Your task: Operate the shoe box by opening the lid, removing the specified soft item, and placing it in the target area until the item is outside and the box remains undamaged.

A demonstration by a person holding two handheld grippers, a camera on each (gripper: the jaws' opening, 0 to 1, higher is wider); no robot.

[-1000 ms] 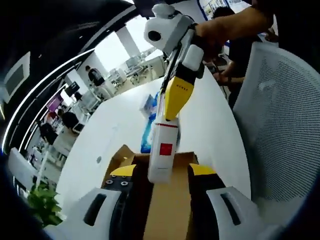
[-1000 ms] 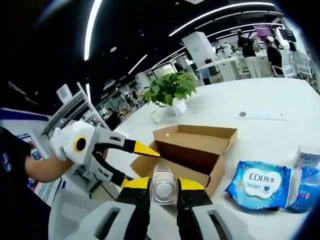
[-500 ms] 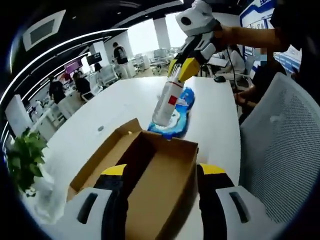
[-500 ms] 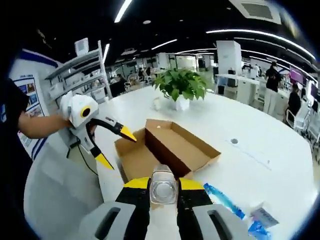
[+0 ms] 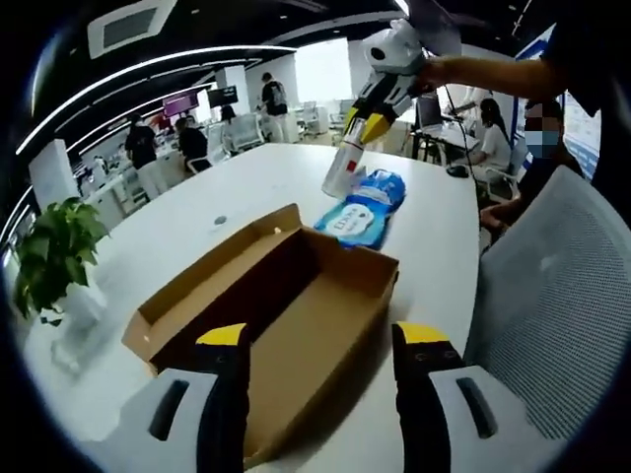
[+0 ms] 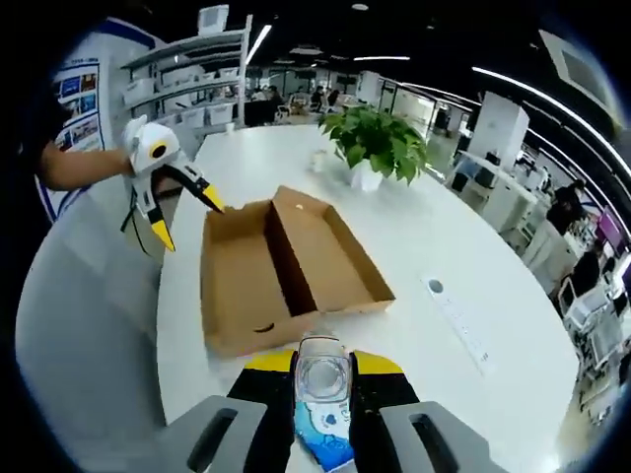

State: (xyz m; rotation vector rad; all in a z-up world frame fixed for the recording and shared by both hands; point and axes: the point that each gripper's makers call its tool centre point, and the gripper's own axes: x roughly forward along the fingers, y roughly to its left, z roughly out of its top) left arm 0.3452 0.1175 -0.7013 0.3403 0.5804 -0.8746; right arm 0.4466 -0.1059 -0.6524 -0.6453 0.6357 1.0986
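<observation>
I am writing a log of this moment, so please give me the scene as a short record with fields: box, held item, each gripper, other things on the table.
box: cardboard shoe box, open, lid folded out flat, inside looks empty
held item: clear bottle with red label, clamped in right gripper, away from the box
left gripper: open, jaws at the box's near edge
packs: blue wipes packs on white table, under the bottle
plant: potted plant beyond the box
</observation>
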